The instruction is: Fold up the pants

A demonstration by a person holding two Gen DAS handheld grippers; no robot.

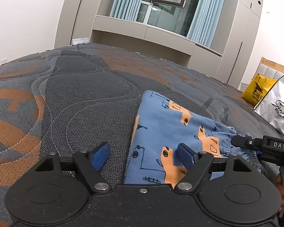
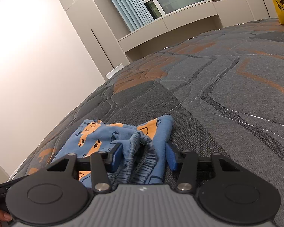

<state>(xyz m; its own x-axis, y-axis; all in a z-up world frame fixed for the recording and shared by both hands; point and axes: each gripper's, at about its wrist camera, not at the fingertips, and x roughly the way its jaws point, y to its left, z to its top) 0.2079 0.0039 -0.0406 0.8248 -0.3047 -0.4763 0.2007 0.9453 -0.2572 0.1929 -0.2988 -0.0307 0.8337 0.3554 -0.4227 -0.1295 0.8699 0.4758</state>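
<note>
- Left gripper (image 1: 143, 156) — jaws wide apart, low over the pants' near-left edge; one pad over bare mattress, the other over cloth, nothing pinched. Likely set to take that folded edge.
- Right gripper (image 2: 143, 156) — jaws about half open, straddling the bunched waistband (image 2: 140, 151); whether the pads press it, I cannot tell.
- Pants (image 1: 170, 132) — blue with orange print, lying on the mattress (image 1: 75, 94), already folded into a compact stack; long axis runs away from the left gripper, waistband end toward the right one (ruffled, not flat).
- Bags (image 1: 274, 102) — far right, well apart.
</note>
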